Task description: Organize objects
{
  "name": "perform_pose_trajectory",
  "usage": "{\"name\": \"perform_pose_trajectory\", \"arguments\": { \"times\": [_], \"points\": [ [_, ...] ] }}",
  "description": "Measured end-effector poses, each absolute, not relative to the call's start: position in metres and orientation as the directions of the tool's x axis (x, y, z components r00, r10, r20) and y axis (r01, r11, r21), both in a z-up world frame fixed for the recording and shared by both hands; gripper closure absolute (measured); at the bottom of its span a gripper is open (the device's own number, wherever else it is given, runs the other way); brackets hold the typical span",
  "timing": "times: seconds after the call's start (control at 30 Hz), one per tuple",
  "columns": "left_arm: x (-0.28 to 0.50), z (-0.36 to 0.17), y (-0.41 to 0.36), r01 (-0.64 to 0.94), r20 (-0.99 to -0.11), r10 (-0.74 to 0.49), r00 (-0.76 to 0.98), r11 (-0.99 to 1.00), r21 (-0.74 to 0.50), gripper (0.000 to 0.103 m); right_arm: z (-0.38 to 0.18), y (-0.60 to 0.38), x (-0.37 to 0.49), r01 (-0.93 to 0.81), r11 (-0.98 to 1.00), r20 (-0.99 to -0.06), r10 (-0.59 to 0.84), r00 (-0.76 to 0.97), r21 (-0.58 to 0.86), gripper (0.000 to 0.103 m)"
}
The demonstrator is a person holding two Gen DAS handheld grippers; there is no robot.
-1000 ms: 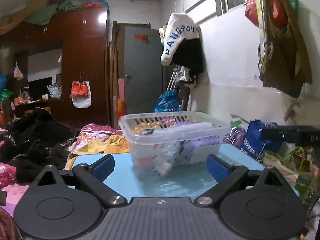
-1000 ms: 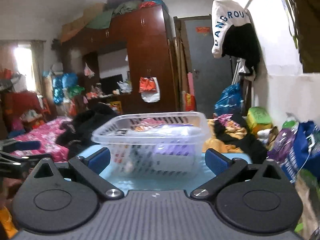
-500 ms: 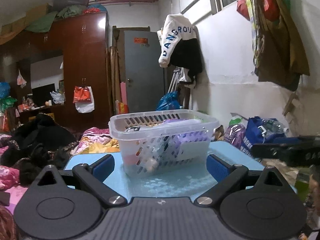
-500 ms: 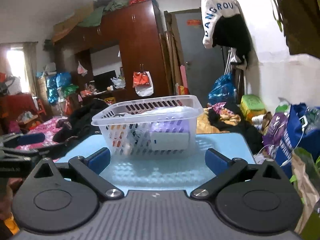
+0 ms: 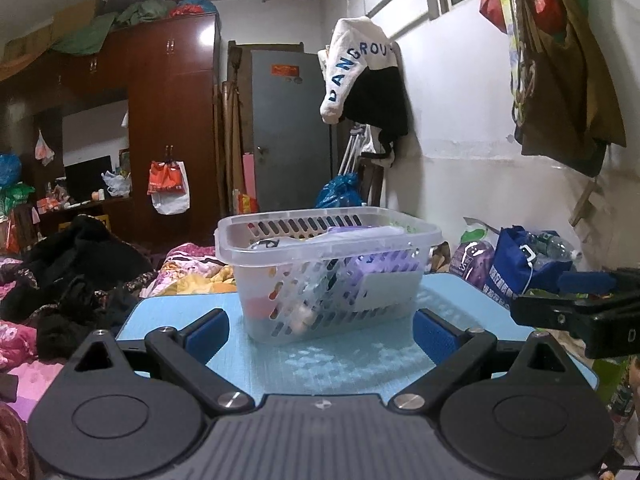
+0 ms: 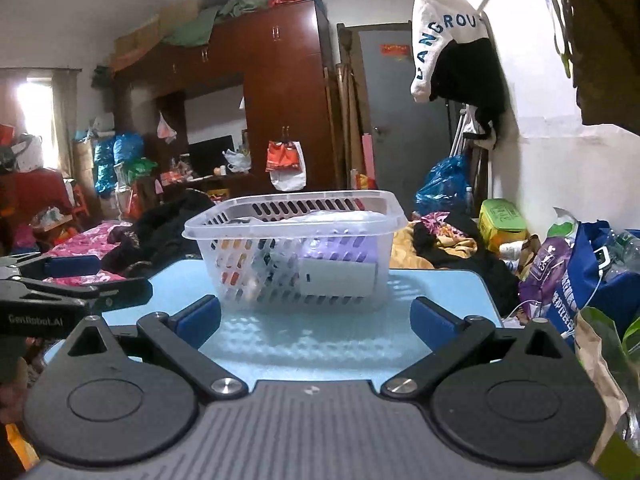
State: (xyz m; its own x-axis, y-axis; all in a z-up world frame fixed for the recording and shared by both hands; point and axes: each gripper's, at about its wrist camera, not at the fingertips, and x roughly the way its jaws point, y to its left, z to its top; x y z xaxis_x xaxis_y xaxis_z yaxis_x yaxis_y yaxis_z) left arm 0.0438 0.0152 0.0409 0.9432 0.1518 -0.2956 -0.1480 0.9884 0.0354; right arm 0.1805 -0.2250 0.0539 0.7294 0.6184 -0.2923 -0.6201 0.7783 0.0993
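Observation:
A clear slotted plastic basket stands on a small light-blue table. Inside it lie a purple-and-white pack and several small items seen through the slots. My left gripper is open, its blue pads wide apart in front of the basket with nothing between them. My right gripper is likewise open and empty, short of the basket. Each gripper shows at the edge of the other's view: the right gripper and the left gripper.
Bags crowd the floor right of the table by the white wall. A bed with piled dark clothes lies to the left. A brown wardrobe and a grey door stand behind. Clothes hang on the wall.
Both grippers have drawn back from the basket, which looks smaller and farther now, with more of the blue table showing. The fingers stay wide apart.

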Motion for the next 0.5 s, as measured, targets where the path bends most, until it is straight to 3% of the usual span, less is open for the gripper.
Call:
{"name": "perform_pose_trajectory", "arguments": {
  "times": [0.5],
  "points": [
    [0.0444,0.0368,0.0161,-0.147,-0.310,0.149,0.939,0.989,0.030,0.003,0.0511,-0.2316,0.1881,-0.613,0.780,-0.298,0.620,0.726,0.128,0.000]
  ]
}}
